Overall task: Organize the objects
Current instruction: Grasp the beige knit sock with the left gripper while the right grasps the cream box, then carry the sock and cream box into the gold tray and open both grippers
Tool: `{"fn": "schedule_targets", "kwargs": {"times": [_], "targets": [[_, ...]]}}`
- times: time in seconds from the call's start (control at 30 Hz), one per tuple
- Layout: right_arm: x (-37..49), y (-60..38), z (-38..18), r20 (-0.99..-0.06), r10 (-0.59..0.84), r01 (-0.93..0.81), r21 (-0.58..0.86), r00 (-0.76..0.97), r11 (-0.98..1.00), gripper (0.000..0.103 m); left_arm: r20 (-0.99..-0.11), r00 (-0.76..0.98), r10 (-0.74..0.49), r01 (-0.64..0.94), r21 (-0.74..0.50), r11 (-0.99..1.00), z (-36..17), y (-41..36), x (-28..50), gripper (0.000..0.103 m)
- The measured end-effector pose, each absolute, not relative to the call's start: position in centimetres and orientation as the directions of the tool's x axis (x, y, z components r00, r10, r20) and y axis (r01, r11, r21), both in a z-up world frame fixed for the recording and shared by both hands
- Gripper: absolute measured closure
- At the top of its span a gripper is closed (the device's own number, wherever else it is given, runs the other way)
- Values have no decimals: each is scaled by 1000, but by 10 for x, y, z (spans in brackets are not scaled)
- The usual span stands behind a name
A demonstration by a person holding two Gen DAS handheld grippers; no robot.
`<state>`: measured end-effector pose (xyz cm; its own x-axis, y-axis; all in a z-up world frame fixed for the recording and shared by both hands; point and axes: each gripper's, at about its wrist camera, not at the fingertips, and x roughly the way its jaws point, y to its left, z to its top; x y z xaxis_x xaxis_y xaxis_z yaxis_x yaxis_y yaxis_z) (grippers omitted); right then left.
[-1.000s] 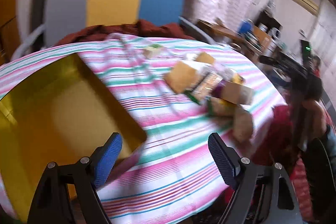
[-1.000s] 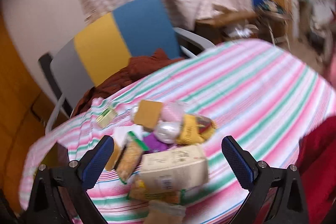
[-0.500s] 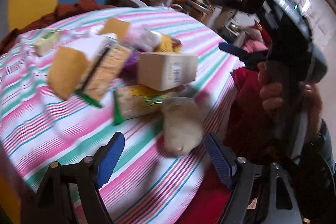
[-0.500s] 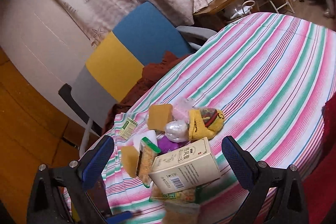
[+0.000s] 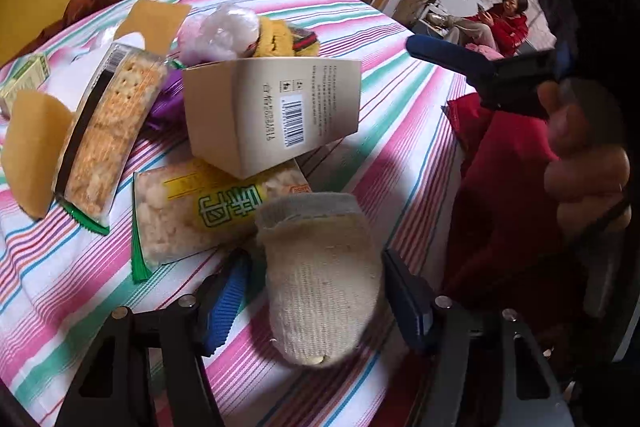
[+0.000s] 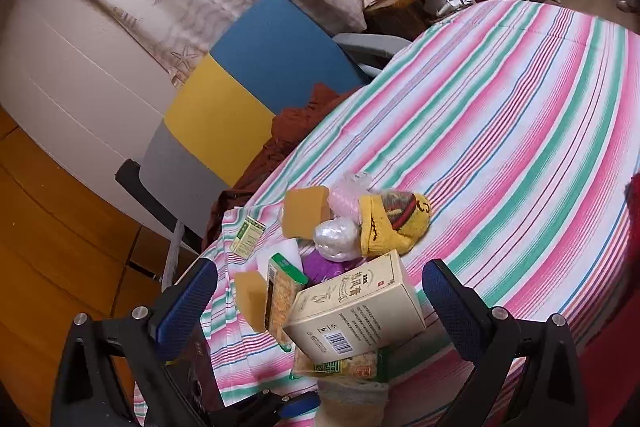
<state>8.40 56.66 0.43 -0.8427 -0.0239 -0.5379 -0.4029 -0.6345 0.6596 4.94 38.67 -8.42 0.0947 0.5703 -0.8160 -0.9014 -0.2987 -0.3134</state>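
On a striped counter (image 5: 400, 99), a heap of snacks and small goods awaits sorting, left to right in the left wrist view: a cracker pack (image 5: 108, 135) at 9 o'clock, a yellow snack bag (image 5: 200, 211) and a cardboard box (image 5: 272, 111) at centre, and a cream knitted sock (image 5: 320, 279) at 6 o'clock near the counter's edge. The left tool (image 5: 316, 299) straddles the sock, jaws apart, not yet pinching; to grip well, it should close squarely across the sock's width, clear of the bag beneath its cuff. The sock's long axis runs 12 to 6, toe toward the camera. The right tool (image 6: 320, 295) hangs above the pile, jaws wide and empty.
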Motion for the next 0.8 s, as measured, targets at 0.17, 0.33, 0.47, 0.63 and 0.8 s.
{"fn": "schedule_targets", "kwargs": {"times": [0.17, 0.33, 0.47, 0.63, 0.8], "targets": [[80, 567, 0, -575, -28, -433, 646, -817, -629, 0, -797, 67, 601, -905, -302, -300, -78, 363, 46, 49], [72, 569, -8, -642, -30, -488, 612, -766, -623, 0, -793, -14, 609, -900, -255, -353, -75, 316, 35, 49], [66, 566, -11, -692, -25, -518, 564, -722, -643, 0, -782, -51, 621, -880, -259, -398, -76, 286, 24, 49], [44, 552, -12, -786, -10, -532, 427, -618, -731, 0, -772, -33, 634, -860, -301, -411, -85, 296, 23, 49], [18, 533, -19, -858, -16, -476, 300, -513, -827, 0, -771, -34, 636, -863, -299, -408, -89, 294, 28, 49]]}}
